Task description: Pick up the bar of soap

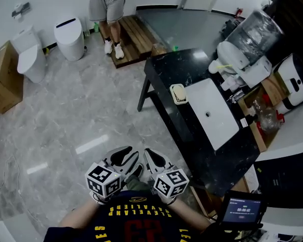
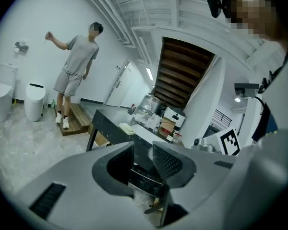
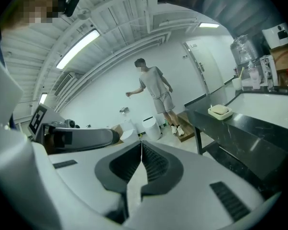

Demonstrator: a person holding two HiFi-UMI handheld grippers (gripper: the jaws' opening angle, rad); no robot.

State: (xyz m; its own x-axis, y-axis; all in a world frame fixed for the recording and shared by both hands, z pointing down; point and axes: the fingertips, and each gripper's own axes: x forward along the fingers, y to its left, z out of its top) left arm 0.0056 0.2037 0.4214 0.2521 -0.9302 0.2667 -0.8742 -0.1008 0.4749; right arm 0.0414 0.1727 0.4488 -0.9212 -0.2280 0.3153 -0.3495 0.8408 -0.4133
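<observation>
The pale bar of soap (image 1: 179, 92) lies in a small white dish (image 1: 174, 100) on the black counter (image 1: 166, 77), left of the white sink (image 1: 219, 122). It also shows far off in the left gripper view as the soap (image 2: 126, 128) and in the right gripper view as the soap (image 3: 220, 109). Both grippers are held low near the person's body, well short of the counter. My left gripper (image 1: 122, 157) (image 2: 143, 145) is open with nothing between its jaws. My right gripper (image 1: 154, 159) (image 3: 141, 145) is shut and empty.
A person (image 1: 108, 11) stands on a wooden platform (image 1: 136, 37) at the back. Two white toilets (image 1: 70, 37) (image 1: 30, 54) and a cardboard box (image 1: 2, 82) stand at the left. A water dispenser (image 1: 252, 37) and appliances crowd the counter's right. A timer screen (image 1: 242, 209) sits at lower right.
</observation>
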